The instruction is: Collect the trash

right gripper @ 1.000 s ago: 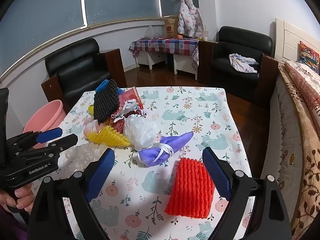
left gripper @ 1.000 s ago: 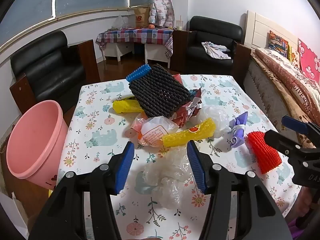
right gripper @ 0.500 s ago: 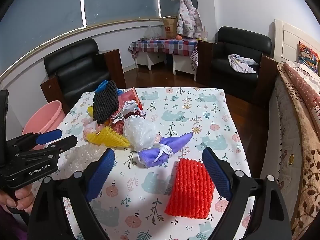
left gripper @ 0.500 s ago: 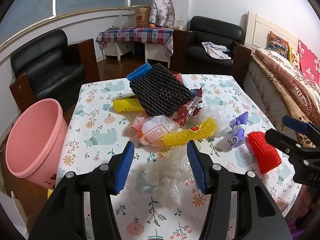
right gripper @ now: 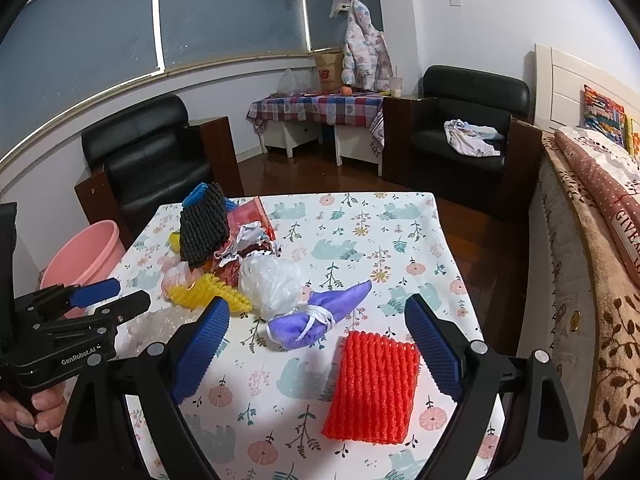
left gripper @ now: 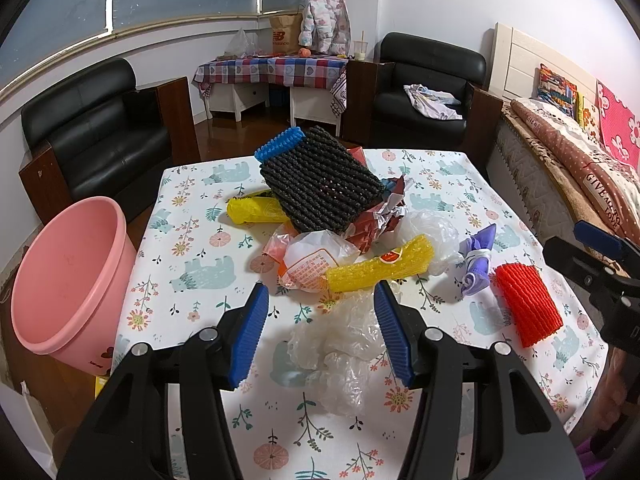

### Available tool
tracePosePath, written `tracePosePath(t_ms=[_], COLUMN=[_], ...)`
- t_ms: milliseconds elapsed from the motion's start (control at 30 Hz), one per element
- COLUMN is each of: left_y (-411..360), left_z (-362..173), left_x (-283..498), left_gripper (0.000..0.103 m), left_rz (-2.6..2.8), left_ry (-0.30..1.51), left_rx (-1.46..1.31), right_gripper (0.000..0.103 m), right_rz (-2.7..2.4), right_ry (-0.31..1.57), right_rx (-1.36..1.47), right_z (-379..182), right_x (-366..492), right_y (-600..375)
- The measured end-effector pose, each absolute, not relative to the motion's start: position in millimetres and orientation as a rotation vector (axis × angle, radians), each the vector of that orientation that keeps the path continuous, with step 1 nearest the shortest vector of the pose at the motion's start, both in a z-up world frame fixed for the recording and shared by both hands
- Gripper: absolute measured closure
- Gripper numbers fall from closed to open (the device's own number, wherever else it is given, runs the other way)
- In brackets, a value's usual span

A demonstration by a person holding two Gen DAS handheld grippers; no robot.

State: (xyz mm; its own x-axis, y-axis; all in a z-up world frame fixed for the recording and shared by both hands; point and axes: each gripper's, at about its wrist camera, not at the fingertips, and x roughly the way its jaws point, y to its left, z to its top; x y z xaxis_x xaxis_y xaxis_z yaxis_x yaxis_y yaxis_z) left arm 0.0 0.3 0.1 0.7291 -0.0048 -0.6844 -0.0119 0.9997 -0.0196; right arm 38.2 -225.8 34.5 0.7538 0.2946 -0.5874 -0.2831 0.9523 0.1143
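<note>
Nothing picked up yet; left hand-held gripper (left gripper: 320, 330) gapes wide over the clear plastic wrap (left gripper: 344, 344) near the surface's front edge; right hand-held gripper (right gripper: 318, 346) spread wide above the red foam net (right gripper: 372, 390); next I'd lower, pinch, drop into the pink bucket (left gripper: 68, 276) off the left edge.

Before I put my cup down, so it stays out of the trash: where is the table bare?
The far right of the table, beyond the purple bundle, is bare. So is the left strip beside the pink bucket. It is crowded from the black net down to the clear plastic.
</note>
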Motion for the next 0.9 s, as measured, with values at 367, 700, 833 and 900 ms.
tracePosePath(t_ms=[367, 700, 833, 900], left_y=[0.5, 0.5, -0.9, -0.2], left_z=[0.2, 0.1, -1.2, -3.6], left_x=[-0.1, 0.0, 0.0, 0.0], left_gripper=[0.048, 0.048, 0.048, 0.048], left_rz=[0.003, 0.003, 0.000, -0.001], left_ry=[0.754, 0.755, 0.760, 0.761], left_rx=[-0.024, -0.025, -0.029, -0.032], right_gripper=[0.015, 0.015, 0.015, 0.015], right_rz=[0.310, 0.301, 0.293, 0.287], right_ry=[0.641, 0.648, 0.658, 0.660], right_rx=[0.026, 0.025, 0.025, 0.025], right_z=[35.5, 34.2, 31.5, 30.8], right_x=[38.0, 38.4, 39.4, 39.0], right_y=[-228.2, -230.8, -233.3, -234.3])
